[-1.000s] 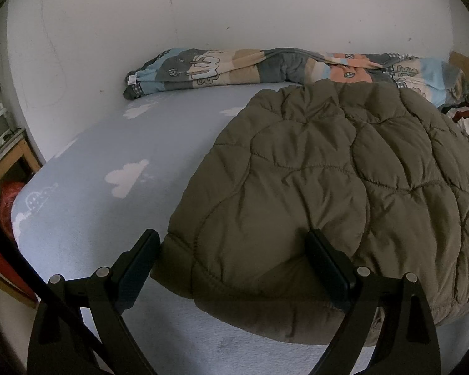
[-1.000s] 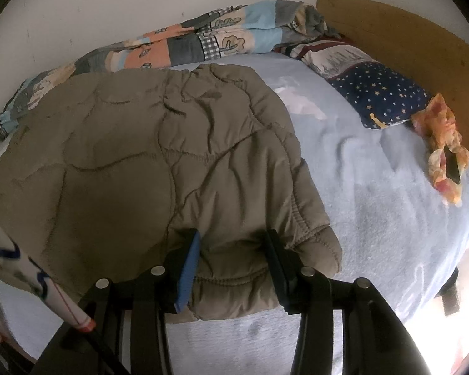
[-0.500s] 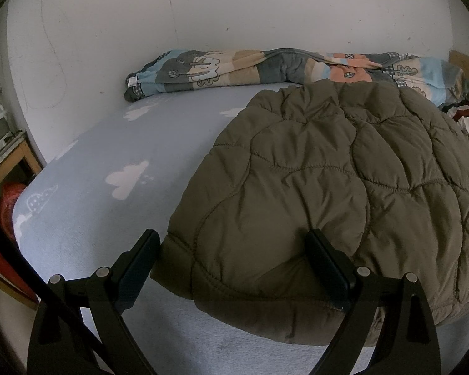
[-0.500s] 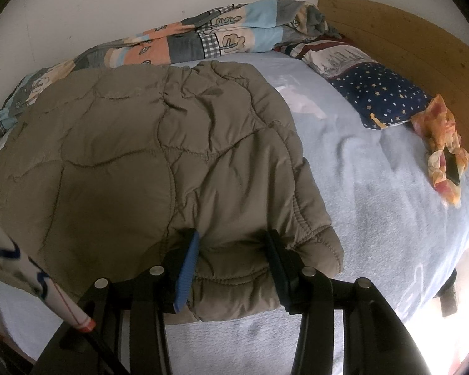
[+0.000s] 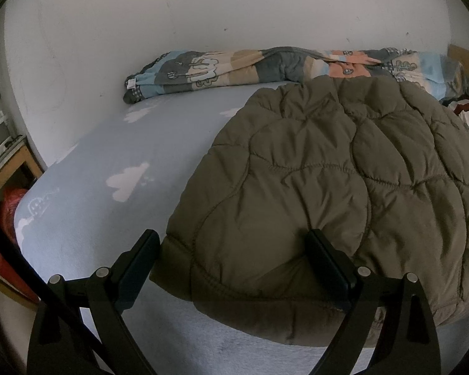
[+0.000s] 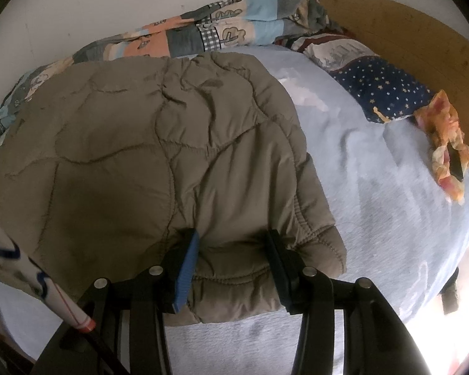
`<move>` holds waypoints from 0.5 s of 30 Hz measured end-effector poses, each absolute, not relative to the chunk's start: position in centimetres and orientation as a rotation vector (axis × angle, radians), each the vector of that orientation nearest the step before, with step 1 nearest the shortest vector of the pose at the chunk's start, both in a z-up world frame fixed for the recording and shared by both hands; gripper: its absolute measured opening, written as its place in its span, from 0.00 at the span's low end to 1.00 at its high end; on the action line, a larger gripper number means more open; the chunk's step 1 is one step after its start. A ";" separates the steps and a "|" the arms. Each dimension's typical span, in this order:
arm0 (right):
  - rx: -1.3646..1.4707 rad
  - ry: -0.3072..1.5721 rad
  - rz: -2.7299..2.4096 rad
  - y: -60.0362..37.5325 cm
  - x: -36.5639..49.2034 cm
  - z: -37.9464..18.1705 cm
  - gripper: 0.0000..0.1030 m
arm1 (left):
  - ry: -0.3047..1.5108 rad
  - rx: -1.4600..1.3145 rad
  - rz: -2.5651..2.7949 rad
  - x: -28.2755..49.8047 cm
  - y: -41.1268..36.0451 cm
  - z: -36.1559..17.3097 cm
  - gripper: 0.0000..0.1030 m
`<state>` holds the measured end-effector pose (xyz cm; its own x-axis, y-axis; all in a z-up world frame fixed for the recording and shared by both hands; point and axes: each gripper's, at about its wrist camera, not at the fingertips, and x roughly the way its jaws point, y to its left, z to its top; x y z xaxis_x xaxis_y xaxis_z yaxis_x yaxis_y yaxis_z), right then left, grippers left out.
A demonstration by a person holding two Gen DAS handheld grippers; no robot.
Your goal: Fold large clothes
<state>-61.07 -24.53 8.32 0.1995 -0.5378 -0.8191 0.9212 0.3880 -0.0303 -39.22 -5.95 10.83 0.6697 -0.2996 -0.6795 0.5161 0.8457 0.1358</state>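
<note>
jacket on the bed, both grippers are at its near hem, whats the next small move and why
Probably close the left gripper on the hem. Its fingers stand wide around the near corner of the olive jacket, one finger pressing into the fabric, the other off its edge. The right gripper looks clamped on a bunched fold of the hem. With both corners pinched, the hem could be lifted toward the far edge.

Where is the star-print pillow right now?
In the right wrist view, the star-print pillow lies at upper right against the wooden headboard, between the patchwork quilt and an orange crumpled cloth.
</note>
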 end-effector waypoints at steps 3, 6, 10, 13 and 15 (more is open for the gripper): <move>0.545 0.866 -1.088 -24.6 -61.1 8.2 0.47 | 0.700 0.335 -0.473 -39.1 -5.8 10.8 0.92; 0.543 0.865 -1.087 -24.7 -61.1 8.2 0.47 | 0.706 0.330 -0.479 -39.2 -5.7 10.9 0.92; 0.563 0.833 -1.088 -24.6 -61.5 8.6 0.47 | 0.715 0.292 -0.486 -39.0 -4.9 11.4 0.91; 0.573 0.764 -1.100 -24.0 -62.3 9.8 0.48 | 0.724 0.231 -0.475 -38.3 -3.8 11.8 0.91; 0.569 0.724 -1.109 -23.5 -62.8 10.6 0.49 | 0.739 0.174 -0.461 -37.6 -2.8 12.0 0.91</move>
